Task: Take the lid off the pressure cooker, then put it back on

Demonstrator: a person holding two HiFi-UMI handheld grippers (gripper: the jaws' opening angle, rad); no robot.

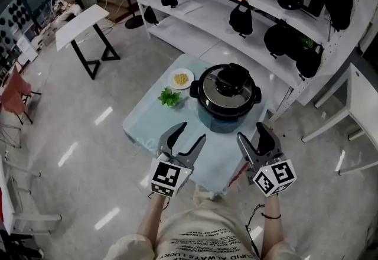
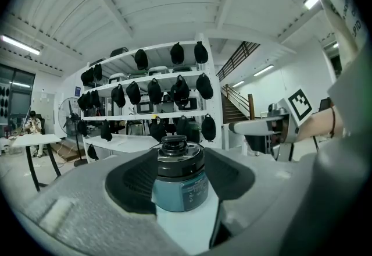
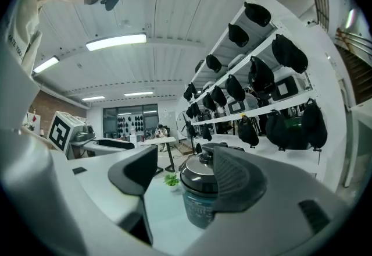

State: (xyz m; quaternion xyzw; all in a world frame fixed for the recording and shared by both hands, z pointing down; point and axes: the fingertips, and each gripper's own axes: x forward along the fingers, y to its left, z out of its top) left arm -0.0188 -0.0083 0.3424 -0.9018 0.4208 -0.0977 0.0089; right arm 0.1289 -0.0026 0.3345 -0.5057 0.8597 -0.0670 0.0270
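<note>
A blue-grey pressure cooker [image 1: 223, 112] stands on the small pale table [image 1: 147, 126], its dark lid [image 1: 227, 91] on it with a black knob on top. The cooker [image 2: 180, 185] also fills the gap between the jaws in the left gripper view, some way ahead, and the cooker [image 3: 197, 205] shows in the right gripper view too. My left gripper [image 1: 190, 136] hangs open over the table's near edge, short of the cooker. To its right, my right gripper [image 1: 253, 135] is open as well, beside the cooker's near right. Neither touches the cooker.
A white plate of yellow food [image 1: 181, 79] and a green sprig [image 1: 169, 97] lie on the table left of the cooker. White shelves [image 1: 195, 16] with several black appliances run behind. A white desk [image 1: 363, 99] is at right, a black-legged table [image 1: 82, 23] at far left.
</note>
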